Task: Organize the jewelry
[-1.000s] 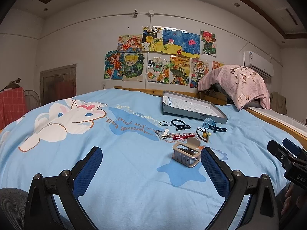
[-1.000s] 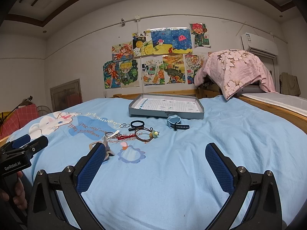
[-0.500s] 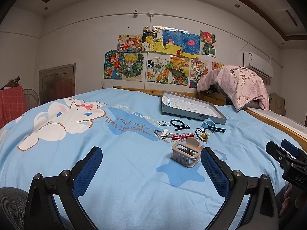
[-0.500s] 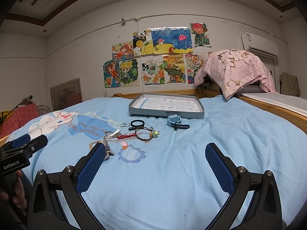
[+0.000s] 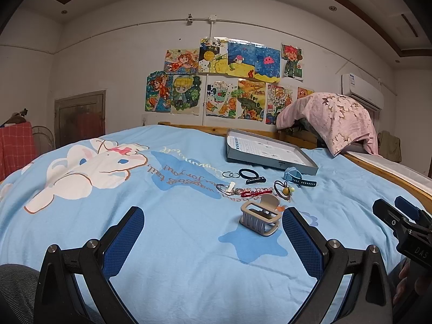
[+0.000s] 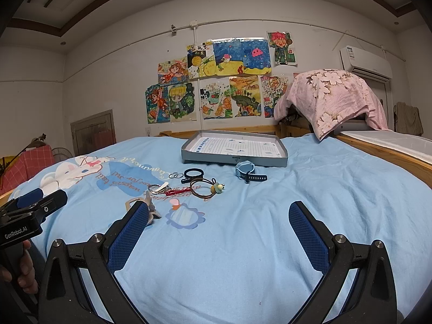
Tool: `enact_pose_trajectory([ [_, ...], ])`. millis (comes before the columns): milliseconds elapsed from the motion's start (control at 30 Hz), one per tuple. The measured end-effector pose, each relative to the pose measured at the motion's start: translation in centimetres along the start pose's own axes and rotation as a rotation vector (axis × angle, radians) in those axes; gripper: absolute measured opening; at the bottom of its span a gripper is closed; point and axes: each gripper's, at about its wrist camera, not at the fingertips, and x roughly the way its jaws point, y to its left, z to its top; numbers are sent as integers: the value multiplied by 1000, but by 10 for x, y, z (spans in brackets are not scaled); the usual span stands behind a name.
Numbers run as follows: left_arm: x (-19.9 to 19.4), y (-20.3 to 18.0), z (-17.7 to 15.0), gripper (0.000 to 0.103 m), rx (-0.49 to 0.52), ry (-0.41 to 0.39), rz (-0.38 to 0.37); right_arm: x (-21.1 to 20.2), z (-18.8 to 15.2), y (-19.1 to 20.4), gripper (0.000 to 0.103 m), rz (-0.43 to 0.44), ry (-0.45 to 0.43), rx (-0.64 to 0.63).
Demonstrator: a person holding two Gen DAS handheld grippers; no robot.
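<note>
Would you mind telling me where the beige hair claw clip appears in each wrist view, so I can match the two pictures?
Left wrist view: the beige hair claw clip lies in plain sight right of centre on the blue bedspread, just ahead of the right finger of the open left tongs.
Right wrist view: the clip sits lower left, mostly hidden behind the left finger of the open right tongs.
Shared landmark: the grey tray beyond it.

One tray (image 6: 234, 160), one watch (image 6: 247, 172), perhaps two hair ties (image 6: 203, 187).
</note>
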Motion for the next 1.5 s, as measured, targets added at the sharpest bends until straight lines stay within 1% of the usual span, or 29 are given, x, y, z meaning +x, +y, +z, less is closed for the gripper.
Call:
enact_pose_trajectory([
  [1200, 0, 1, 0, 103, -5, 1, -2, 1, 0, -1, 102, 0, 3, -1],
  [1400, 1, 2, 0, 103, -9, 9, -4, -1, 0, -1, 102, -4, -1, 4],
  [1500, 4, 1, -1, 103, -21, 28, -22, 0, -5, 0, 102, -5, -3, 11],
])
